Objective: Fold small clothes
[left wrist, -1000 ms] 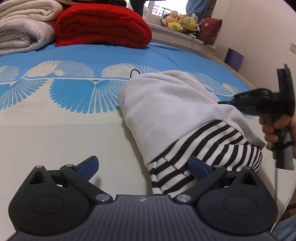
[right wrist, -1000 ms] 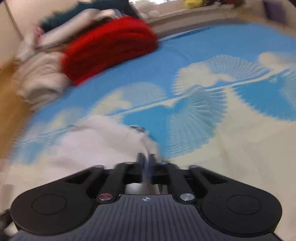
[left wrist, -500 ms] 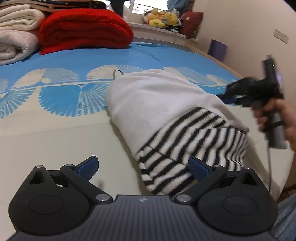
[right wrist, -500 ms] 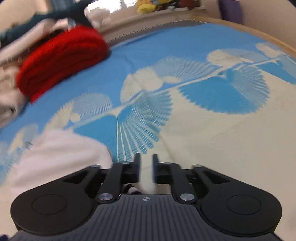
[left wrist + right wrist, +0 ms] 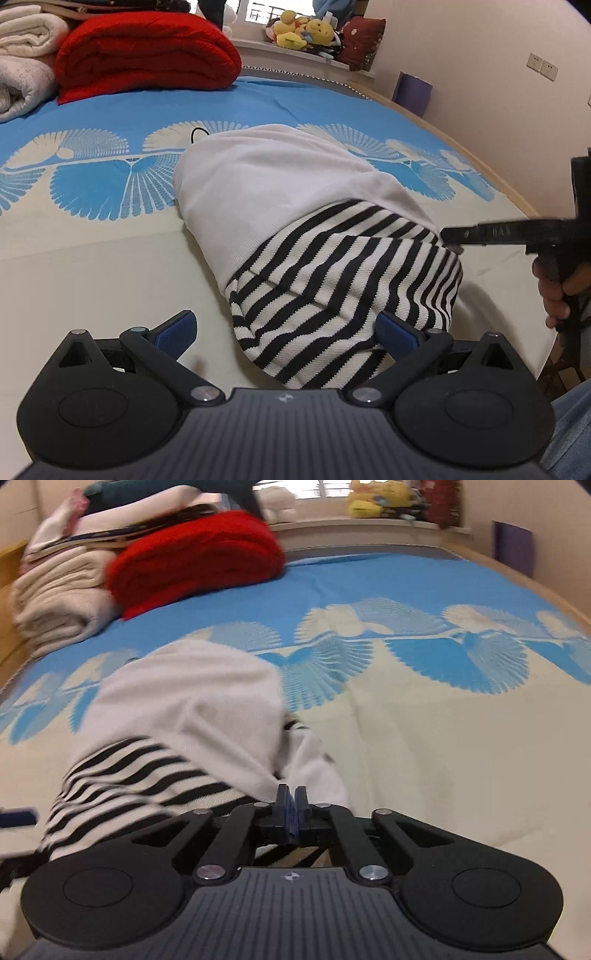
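A small garment lies folded on the bedspread (image 5: 92, 280), its white part (image 5: 277, 192) far and its black-and-white striped part (image 5: 343, 280) near. My left gripper (image 5: 286, 328) is open, its blue pads (image 5: 177, 328) either side of the striped end and touching nothing. A hand (image 5: 554, 291) holds my right gripper (image 5: 448, 236) level at the garment's right edge. From the right wrist view the right gripper (image 5: 291, 797) is shut, and a white fold (image 5: 310, 760) of the garment runs into its tips.
A red folded blanket (image 5: 144, 48) and rolled white towels (image 5: 22, 55) sit at the bed's far left. Plush toys (image 5: 303, 33) line the window sill, with a purple box (image 5: 412, 92) by the wall. A black cord (image 5: 197, 132) shows behind the garment. The bed's edge runs along the right.
The right gripper went from shut to slightly open and back to shut. It swung away over the bedspread, then came back low against the garment's right edge. The left gripper stayed open.
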Demonstrator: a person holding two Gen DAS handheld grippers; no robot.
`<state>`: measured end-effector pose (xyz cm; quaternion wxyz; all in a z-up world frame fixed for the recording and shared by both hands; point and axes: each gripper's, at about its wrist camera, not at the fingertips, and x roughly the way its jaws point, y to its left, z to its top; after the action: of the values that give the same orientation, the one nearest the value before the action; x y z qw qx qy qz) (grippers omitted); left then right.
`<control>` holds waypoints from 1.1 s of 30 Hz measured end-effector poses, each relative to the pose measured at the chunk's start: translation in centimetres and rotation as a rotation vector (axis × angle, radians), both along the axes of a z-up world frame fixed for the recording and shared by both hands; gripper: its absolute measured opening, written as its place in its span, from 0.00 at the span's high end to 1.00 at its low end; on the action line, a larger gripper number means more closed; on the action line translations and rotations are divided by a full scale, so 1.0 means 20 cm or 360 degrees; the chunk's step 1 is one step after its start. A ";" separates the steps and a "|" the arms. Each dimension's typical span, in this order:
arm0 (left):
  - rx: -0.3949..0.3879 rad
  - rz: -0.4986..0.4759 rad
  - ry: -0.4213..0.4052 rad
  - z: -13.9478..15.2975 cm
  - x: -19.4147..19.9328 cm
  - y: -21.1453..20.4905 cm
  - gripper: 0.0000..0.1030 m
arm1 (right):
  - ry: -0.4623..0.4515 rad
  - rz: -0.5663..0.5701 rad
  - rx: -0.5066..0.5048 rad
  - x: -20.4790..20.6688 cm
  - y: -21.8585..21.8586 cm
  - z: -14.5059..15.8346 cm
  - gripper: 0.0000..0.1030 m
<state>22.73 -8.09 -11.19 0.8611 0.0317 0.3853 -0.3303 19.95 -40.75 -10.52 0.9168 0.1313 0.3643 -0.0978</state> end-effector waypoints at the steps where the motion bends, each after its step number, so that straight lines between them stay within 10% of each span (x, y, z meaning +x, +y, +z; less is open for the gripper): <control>1: 0.0001 -0.0001 0.0000 0.00 0.00 0.00 0.00 | 0.0000 -0.0079 0.0008 0.00 -0.02 0.01 1.00; 6: 0.0035 -0.0019 -0.0028 0.00 0.01 0.01 0.00 | 0.0223 -0.0336 -0.0054 0.05 -0.19 -0.10 1.00; 13: 0.0054 -0.0053 -0.0036 -0.01 0.01 0.00 0.00 | -0.0119 0.0035 0.0212 -0.09 -0.03 0.09 0.86; 19: 0.0095 -0.0091 0.0004 -0.04 0.00 -0.01 0.00 | 0.0328 0.0291 -0.0058 -0.02 0.18 -0.11 0.87; 23: -0.0011 -0.0144 0.0046 0.06 0.02 0.08 0.00 | 0.0190 -0.0016 0.0272 -0.18 0.11 -0.02 0.68; 25: -0.0158 -0.0095 -0.0013 0.16 0.08 0.16 0.00 | 0.0012 -0.0158 0.0547 -0.32 0.07 -0.02 0.14; 26: -0.0184 -0.0038 -0.0034 0.19 0.12 0.18 0.00 | -0.0056 -0.0205 0.0692 -0.37 0.07 -0.05 0.08; 29: -0.0310 0.0127 0.0058 0.21 0.37 0.20 0.00 | 0.0053 -0.0218 0.1116 -0.36 0.12 -0.22 0.07; 33: -0.0495 0.0194 0.0445 0.03 0.78 0.11 0.00 | 0.0062 -0.0269 0.1223 -0.26 0.17 -0.34 0.06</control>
<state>38.34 -5.98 -10.62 0.8122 -0.1709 0.4465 -0.3342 14.74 -37.34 -17.31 0.7825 0.4925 0.3796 -0.0318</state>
